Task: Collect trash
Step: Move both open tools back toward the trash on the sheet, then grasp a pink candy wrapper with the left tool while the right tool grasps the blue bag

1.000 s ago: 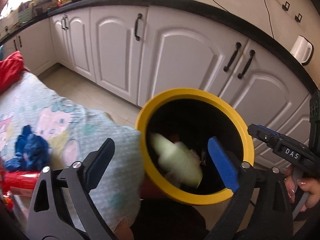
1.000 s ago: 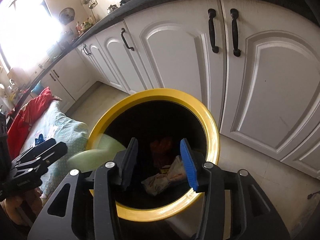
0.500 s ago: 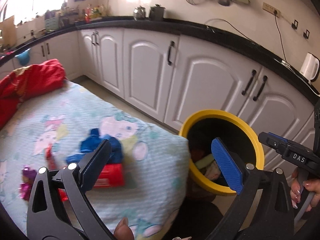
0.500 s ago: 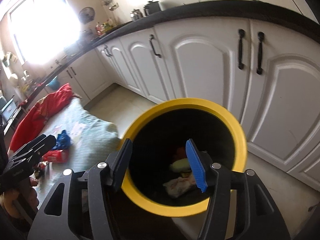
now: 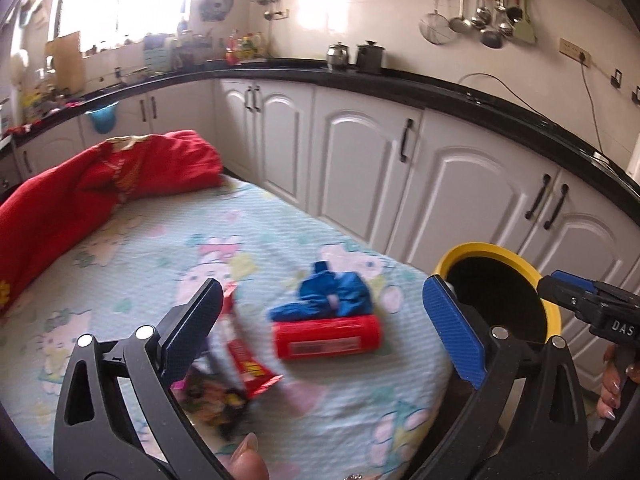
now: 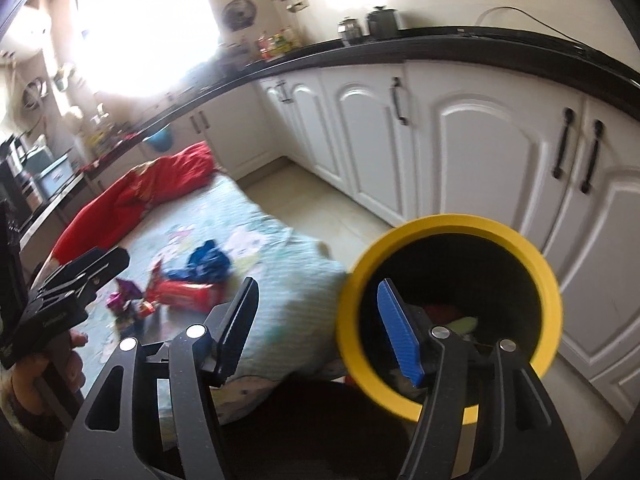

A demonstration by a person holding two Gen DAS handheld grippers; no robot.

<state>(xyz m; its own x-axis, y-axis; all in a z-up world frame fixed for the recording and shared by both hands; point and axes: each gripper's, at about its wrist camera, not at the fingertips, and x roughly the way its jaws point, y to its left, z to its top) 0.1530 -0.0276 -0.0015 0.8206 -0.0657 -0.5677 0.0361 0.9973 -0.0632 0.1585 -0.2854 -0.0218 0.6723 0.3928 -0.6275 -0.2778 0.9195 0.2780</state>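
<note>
Both grippers are up over the kitchen scene now. The left gripper (image 5: 324, 328) has its 2 fingers spread wide with nothing between them, released and empty, and it looks down on a table under a pale cartoon-print cloth (image 5: 132, 248). Trash lies there: a red packet (image 5: 326, 338) at centre, a crumpled blue wrapper (image 5: 332, 290) touching it at its 12 o'clock side, and a red snack wrapper (image 5: 246, 356) at the packet's 9 o'clock, partly behind the black finger. A dark, blurred wrapper (image 5: 208, 392) sits just below that one (print unreadable). A red cloth (image 5: 92, 188) is heaped at the table's far end, toward 10 o'clock.

The yellow-rimmed bin (image 6: 448, 304) stands just off the table's edge, at 3 o'clock from the packet, in front of the white cabinets (image 5: 360, 168). From the right wrist camera its dark inside shows some trash at the bottom, a pale green piece (image 6: 464, 323) and something reddish beside it.

The right gripper (image 6: 316, 320) hangs above the gap between table and bin, its blue pad (image 6: 400, 336) over the bin's mouth, and its jaws have just been opening, nothing between them. It is released, holding nothing. A hand (image 6: 48, 376) grips the other tool's handle at 8 o'clock in that view
</note>
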